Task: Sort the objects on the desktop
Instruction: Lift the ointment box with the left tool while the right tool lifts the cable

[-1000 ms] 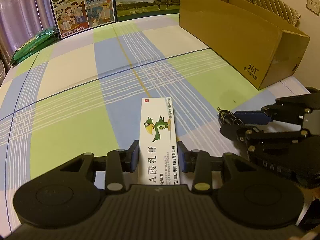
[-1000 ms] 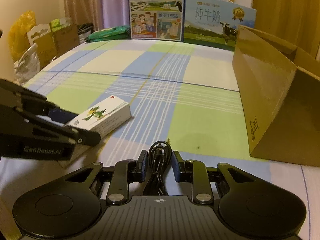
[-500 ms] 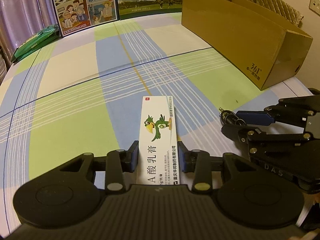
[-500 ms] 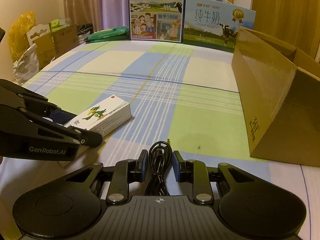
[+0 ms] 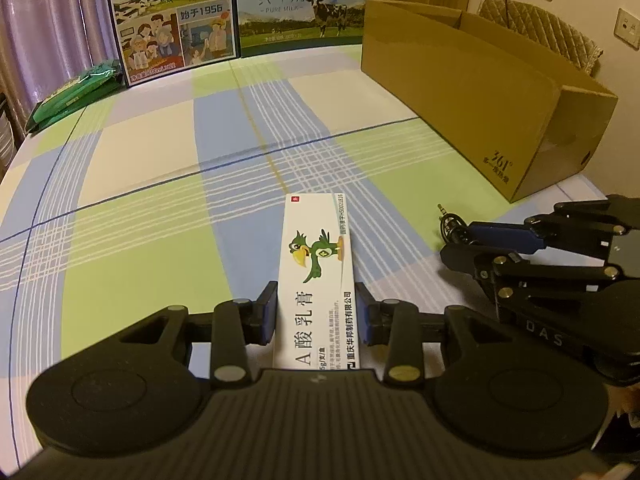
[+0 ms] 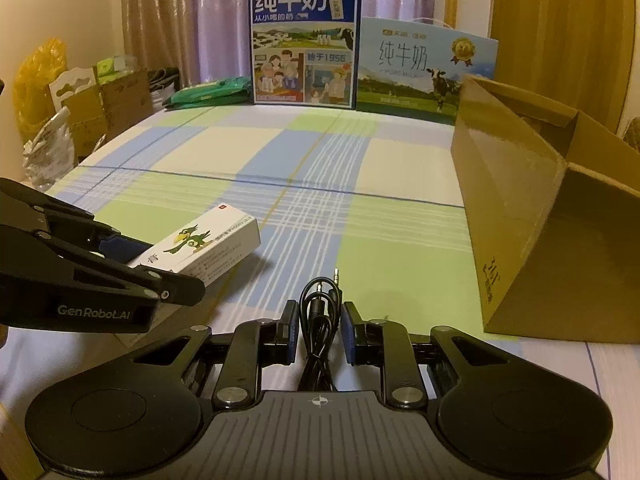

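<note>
Near the front edge of the worktop: both claws sit low, side by side, each with one thing between its fingers.
Left claw: its two pads touch the long sides of the white medicine box; it looks clenched on the box.
Medicine box: its long side runs straight out from the left claw, pointing at the far edge of the worktop.
Right claw: the black cable lies between its pads; a small gap shows on each side, so I cannot tell if it is grasping yet.
Cardboard box: it stands open along the right edge, nearer the right claw.
Next move, I think: carry both things right and forward, up over the box wall.
Count: one medicine box, one cable, one cardboard box, two claws.
</note>
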Demonstrator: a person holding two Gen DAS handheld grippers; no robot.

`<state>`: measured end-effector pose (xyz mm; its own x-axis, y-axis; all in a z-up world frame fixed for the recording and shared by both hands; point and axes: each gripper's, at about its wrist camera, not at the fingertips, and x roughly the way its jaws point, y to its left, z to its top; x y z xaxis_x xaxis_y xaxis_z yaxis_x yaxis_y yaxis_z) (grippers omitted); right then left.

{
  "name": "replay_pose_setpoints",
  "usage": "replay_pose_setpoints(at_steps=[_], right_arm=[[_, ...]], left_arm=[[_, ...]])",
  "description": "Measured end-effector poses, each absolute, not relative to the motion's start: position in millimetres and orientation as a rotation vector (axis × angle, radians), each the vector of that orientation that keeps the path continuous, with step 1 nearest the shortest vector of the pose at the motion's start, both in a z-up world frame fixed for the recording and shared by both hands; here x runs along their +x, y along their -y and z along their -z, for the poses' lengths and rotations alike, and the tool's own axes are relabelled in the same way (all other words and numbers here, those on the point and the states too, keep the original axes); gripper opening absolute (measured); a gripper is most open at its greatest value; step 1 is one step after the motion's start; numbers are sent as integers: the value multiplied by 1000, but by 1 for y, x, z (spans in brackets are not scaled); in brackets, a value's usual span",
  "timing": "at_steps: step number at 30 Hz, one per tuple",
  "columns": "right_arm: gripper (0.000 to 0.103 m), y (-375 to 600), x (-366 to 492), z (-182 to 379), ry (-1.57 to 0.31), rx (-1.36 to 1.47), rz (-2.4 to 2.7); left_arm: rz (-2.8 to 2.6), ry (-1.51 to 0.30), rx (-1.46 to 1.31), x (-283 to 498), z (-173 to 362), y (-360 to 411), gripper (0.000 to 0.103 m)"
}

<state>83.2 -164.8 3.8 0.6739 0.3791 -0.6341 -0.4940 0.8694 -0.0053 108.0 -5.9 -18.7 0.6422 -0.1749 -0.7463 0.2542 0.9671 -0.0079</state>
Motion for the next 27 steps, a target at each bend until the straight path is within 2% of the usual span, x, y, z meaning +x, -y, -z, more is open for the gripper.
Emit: replay_pose_setpoints(at_steps=[27], right_arm=[[18,189,57,-52,-572,-146,-437]], left_arm=[[261,-776,106,78,-12,18,33]])
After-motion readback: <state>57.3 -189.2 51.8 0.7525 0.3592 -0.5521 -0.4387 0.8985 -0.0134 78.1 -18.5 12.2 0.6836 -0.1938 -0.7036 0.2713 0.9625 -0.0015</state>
